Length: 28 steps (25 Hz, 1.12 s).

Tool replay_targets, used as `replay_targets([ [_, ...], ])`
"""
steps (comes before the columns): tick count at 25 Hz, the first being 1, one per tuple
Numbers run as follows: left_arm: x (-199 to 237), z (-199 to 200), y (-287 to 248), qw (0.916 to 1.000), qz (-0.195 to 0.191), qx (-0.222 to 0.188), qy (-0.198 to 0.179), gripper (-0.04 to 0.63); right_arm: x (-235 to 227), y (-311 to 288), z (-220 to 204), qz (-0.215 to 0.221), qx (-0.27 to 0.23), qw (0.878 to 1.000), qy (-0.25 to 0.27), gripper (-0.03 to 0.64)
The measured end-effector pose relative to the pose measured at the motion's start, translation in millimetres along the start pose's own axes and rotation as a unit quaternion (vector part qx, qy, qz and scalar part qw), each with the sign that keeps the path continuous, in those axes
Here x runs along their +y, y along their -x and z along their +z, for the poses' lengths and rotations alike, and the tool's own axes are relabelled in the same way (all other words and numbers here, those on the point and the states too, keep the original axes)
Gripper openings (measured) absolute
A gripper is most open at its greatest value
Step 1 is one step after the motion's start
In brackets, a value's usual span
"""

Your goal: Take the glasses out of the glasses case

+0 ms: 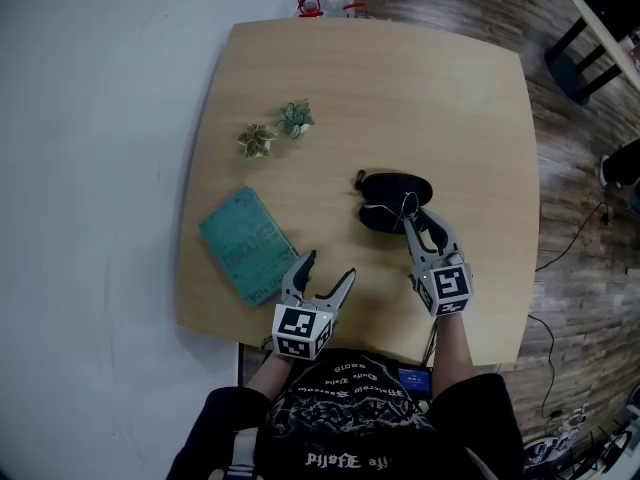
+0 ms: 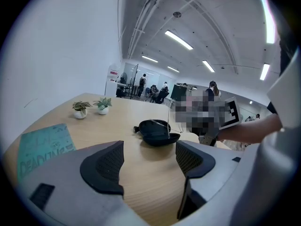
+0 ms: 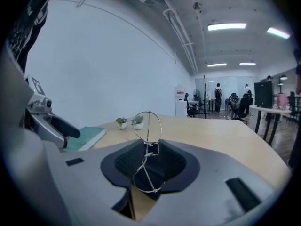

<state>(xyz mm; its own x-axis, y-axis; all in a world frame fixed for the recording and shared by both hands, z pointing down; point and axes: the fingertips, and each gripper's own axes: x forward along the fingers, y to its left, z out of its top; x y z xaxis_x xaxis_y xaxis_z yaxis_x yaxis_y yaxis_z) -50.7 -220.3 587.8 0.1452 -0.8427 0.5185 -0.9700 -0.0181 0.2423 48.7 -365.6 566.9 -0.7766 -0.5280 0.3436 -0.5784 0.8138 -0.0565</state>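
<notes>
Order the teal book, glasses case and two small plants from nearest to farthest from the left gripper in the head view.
1. The teal book, left of the left gripper.
2. The glasses case, ahead and right.
3. The two small plants, farthest; too close to rank apart.

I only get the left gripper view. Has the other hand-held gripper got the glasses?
Observer: Yes. In the right gripper view, the right hand-held gripper is shut on the thin wire glasses.
Child: Are they out of the case?
Observer: In the head view they hang over the near edge of the open black case. I can't tell whether they're fully clear of it.
Child: Where's my one from above?
Observer: The left hand-held gripper is open and empty, near the front edge of the table, just right of the teal book.
</notes>
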Motion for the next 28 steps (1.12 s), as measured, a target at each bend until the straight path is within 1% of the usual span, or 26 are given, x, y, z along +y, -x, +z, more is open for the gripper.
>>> replay_targets([
  [2,-2,2,1,1.0000,-0.001,-0.004,0.002,0.354,-1,5,5,-0.004,-0.018,0.999,-0.035,0.106],
  [5,-4,5,3,1.0000,-0.003,-0.008,0.003,0.354,0,12,10,-0.006,-0.044,0.995,-0.092,0.106],
  [12,-8,14,11,0.9996,-0.007,-0.027,0.006,0.354,12,32,11,-0.002,-0.069,0.984,-0.164,0.106],
  [15,-11,17,16,0.9992,-0.014,-0.036,0.009,0.354,19,43,11,0.005,-0.086,0.974,-0.210,0.106],
  [19,-19,24,25,0.9983,-0.021,-0.053,0.009,0.351,25,60,15,0.023,-0.115,0.953,-0.279,0.106],
  [21,-25,28,30,0.9976,-0.028,-0.063,0.007,0.351,28,69,16,0.028,-0.123,0.948,-0.293,0.106],
  [23,-33,32,36,0.9967,-0.040,-0.071,0.000,0.351,32,77,15,0.031,-0.125,0.946,-0.296,0.106],
  [25,-39,35,43,0.9956,-0.050,-0.079,-0.006,0.337,39,86,14,0.032,-0.122,0.949,-0.290,0.106],
  [28,-47,39,53,0.9943,-0.055,-0.091,-0.010,0.310,51,101,11,0.030,-0.112,0.956,-0.271,0.106],
])
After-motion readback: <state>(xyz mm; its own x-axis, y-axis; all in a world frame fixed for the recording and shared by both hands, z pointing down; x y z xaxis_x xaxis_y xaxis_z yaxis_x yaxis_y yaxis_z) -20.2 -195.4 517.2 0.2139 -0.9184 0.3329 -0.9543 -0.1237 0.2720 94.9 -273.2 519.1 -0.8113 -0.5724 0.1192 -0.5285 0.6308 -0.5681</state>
